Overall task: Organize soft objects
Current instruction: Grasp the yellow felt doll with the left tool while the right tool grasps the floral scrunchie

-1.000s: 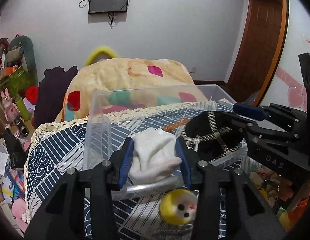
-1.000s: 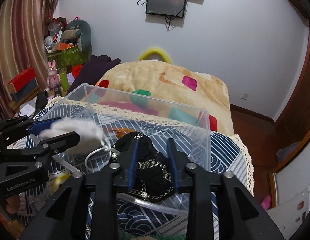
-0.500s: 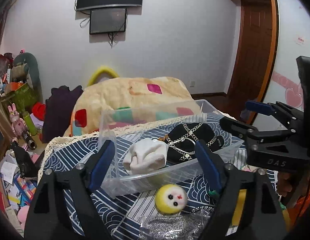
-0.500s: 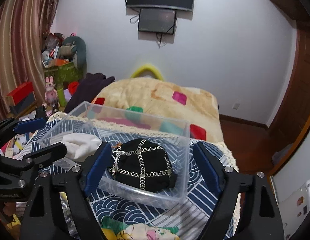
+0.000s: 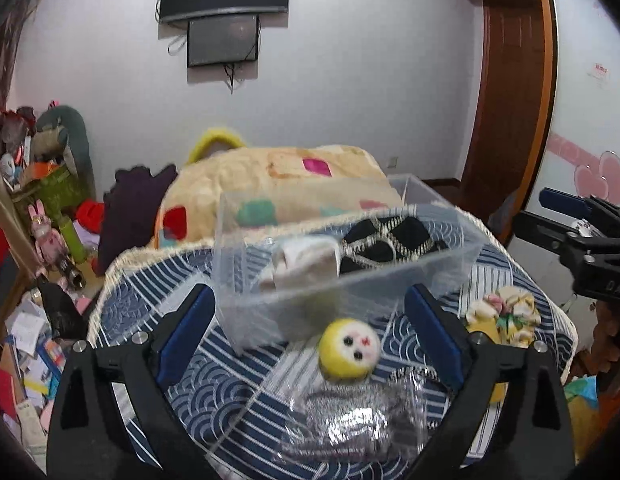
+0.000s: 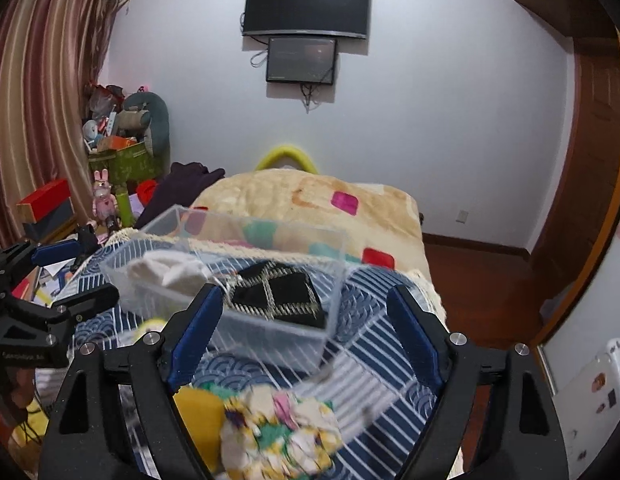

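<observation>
Both claws wide open, empty — left (image 5: 310, 336), right (image 6: 306, 332). White cloth (image 5: 302, 256) and black piece (image 5: 384, 240) sit in bin (image 5: 350, 292). Left out: yellow ball (image 5: 349, 354), floral item (image 6: 278, 428), silver bag (image 5: 350, 428).

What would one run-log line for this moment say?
left hand-held gripper: open, empty | right hand-held gripper: open, empty | clear bin: white cloth, black pouch | outside: yellow ball, floral cloth

Spread right tongs (image 6: 306, 336) above floral cloth (image 6: 278, 432)
</observation>
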Demonstrator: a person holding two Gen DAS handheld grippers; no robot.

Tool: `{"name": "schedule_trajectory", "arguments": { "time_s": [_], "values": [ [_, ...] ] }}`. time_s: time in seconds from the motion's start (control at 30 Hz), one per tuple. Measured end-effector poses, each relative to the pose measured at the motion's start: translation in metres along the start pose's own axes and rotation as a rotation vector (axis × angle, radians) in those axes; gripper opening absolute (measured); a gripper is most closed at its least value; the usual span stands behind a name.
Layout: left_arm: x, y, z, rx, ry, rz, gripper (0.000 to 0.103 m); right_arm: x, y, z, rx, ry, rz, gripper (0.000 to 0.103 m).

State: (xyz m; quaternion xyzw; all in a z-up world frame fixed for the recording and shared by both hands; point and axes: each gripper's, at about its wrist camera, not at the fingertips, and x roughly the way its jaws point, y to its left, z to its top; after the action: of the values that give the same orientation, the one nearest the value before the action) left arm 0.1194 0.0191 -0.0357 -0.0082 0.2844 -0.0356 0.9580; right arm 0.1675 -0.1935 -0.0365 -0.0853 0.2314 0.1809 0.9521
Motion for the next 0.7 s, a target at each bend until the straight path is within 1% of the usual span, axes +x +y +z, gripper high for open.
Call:
{"name": "schedule_trajectory", "arguments": {
  "time_s": [0.1,0.2,0.23,0.3,0.37,0.43,0.5,0.57,0.6,0.67,0.7],
  "values": [
    [0.007,0.0,-0.011,-0.016,0.039,-0.014,0.097,0.001,-0.006,-0.014,0.019,0.039,0.006,0.082],
    [0.013,-0.003,-0.023,-0.022,0.054,-0.015,0.096,0.002,-0.011,-0.029,0.025,0.071,0.008,0.082],
    [0.014,-0.004,-0.026,-0.021,0.058,-0.019,0.094,0.004,-0.012,-0.034,0.029,0.084,0.009,0.082],
    [0.017,-0.009,-0.031,-0.014,0.066,-0.027,0.085,0.008,-0.016,-0.045,0.05,0.11,0.022,0.082],
    [0.021,-0.013,-0.034,0.003,0.079,-0.031,0.08,0.009,-0.019,-0.053,0.079,0.126,0.031,0.082],
    [0.027,-0.018,-0.036,0.013,0.094,-0.037,0.079,0.007,-0.022,-0.059,0.096,0.139,0.044,0.082],
    [0.033,-0.021,-0.038,0.014,0.109,-0.044,0.077,0.007,-0.025,-0.063,0.11,0.151,0.056,0.077],
    [0.037,-0.022,-0.04,0.012,0.121,-0.048,0.075,0.008,-0.026,-0.068,0.114,0.166,0.067,0.062],
    [0.04,-0.022,-0.042,0.011,0.13,-0.049,0.072,0.009,-0.026,-0.07,0.117,0.173,0.072,0.059],
    [0.045,-0.023,-0.044,0.004,0.145,-0.053,0.069,0.011,-0.027,-0.072,0.126,0.189,0.092,0.047],
    [0.047,-0.023,-0.044,0.002,0.151,-0.054,0.068,0.012,-0.027,-0.074,0.134,0.194,0.103,0.043]
  ]
}}
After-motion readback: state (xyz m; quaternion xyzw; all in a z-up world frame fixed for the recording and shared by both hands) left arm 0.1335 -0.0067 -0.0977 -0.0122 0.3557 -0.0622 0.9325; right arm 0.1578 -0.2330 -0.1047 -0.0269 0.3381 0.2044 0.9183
